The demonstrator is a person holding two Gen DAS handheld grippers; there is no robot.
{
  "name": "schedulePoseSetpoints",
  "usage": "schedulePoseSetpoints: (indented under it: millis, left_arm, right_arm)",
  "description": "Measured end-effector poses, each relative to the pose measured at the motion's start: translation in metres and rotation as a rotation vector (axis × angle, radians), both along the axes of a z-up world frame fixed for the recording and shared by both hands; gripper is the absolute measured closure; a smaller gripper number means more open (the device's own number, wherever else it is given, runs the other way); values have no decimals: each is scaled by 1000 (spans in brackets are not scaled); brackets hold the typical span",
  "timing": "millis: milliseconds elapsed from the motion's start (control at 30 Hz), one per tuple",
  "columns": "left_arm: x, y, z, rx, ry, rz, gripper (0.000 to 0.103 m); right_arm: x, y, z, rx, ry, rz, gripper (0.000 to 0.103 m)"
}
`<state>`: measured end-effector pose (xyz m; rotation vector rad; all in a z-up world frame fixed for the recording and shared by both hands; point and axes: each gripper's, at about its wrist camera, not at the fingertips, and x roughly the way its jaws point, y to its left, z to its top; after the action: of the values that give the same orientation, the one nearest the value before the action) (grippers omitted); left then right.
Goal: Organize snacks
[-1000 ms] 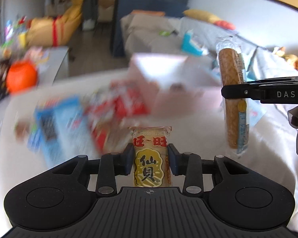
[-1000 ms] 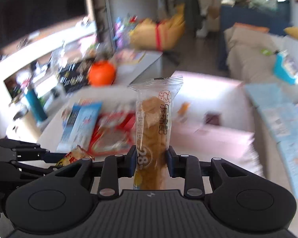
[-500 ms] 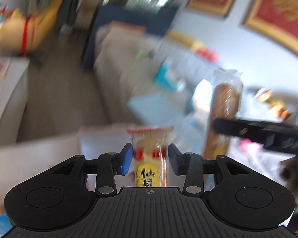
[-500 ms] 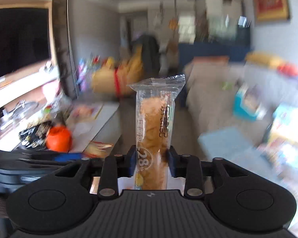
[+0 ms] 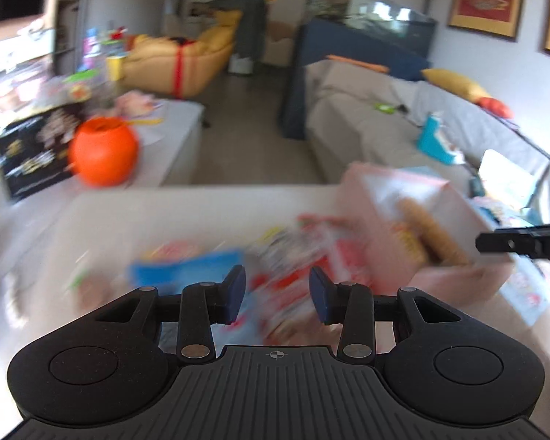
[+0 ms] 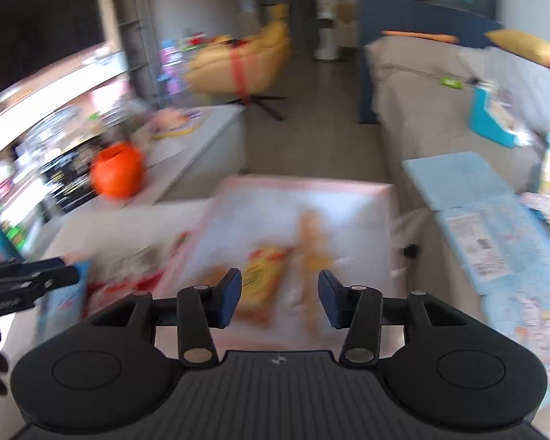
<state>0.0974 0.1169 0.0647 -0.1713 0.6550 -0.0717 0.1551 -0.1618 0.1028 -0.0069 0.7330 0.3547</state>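
Note:
My left gripper (image 5: 277, 299) is open with nothing between its fingers, over a blurred pile of snacks: a blue pack (image 5: 187, 271) and red packs (image 5: 304, 256) on the white table. To the right, the pink box (image 5: 396, 183) holds the long biscuit pack (image 5: 432, 234) and a yellow-red cracker pack (image 5: 407, 242). My right gripper (image 6: 280, 299) hovers over the pink box (image 6: 304, 187); its jaws are opening and hold nothing. Below it lie the cracker pack (image 6: 264, 275) and the biscuit pack (image 6: 313, 242). One finger of the right gripper (image 5: 524, 244) shows at the box's right side.
An orange pumpkin bucket (image 5: 102, 150) stands on a low grey table at the left. A grey sofa (image 5: 366, 124) runs along the right. Blue printed sheets (image 6: 495, 227) lie right of the box. The left gripper's fingers (image 6: 25, 278) show at the left edge.
Both grippers have let go of their packs, which now lie in the pink box. The left gripper has swung back left over the snack pile. The right jaws have spread.

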Motion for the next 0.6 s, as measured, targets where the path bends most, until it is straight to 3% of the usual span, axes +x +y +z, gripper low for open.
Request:
schedulePoseSetpoints:
  millis: [100, 233, 333, 600]
  left_arm:
    - [-21, 21, -13, 9, 32, 70, 60]
    - [-44, 42, -24, 4, 70, 106, 60]
    - [-53, 50, -28, 36, 80, 122, 60]
    - [-69, 71, -34, 31, 79, 148, 60]
  right_arm:
    - [-28, 29, -16, 17, 15, 127, 42]
    - [-39, 80, -39, 8, 65, 229, 41]
    - [-33, 115, -53, 0, 97, 238, 40]
    - [-13, 174, -83, 1, 150, 195, 32]
